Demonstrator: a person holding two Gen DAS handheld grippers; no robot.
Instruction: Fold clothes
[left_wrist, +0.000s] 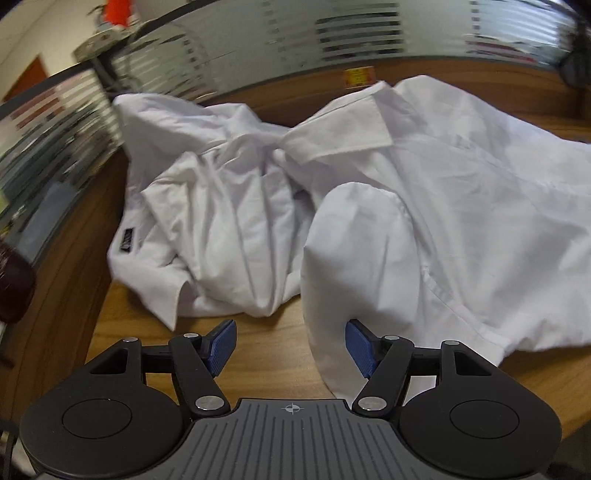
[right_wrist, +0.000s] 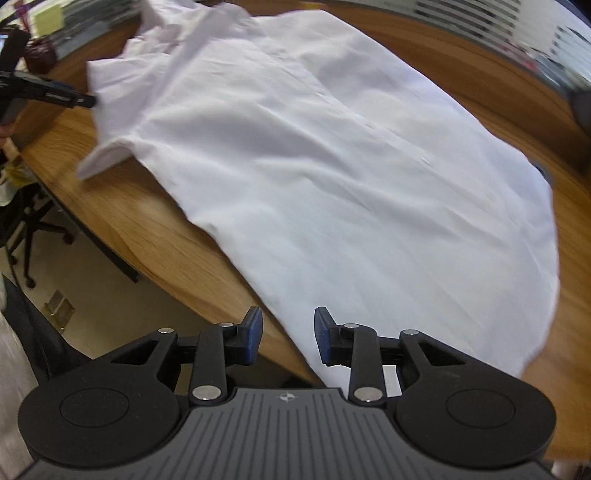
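Both my grippers, left gripper and right gripper, hang open, empty, above a rumpled white shirt on a wooden table.

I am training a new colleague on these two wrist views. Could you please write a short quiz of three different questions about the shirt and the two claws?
1. True or false: the left claw is shut on the white shirt.
2. Multiple choice: the shirt lies on A) a wooden table, B) a chair, C) the floor.
3. Fill in: in the right wrist view, the pads of the right claw are coloured ____.

Key
1. False: its jaws stand apart, and no pad presses on cloth.
2. A: the wooden table carries it.
3. Blue.
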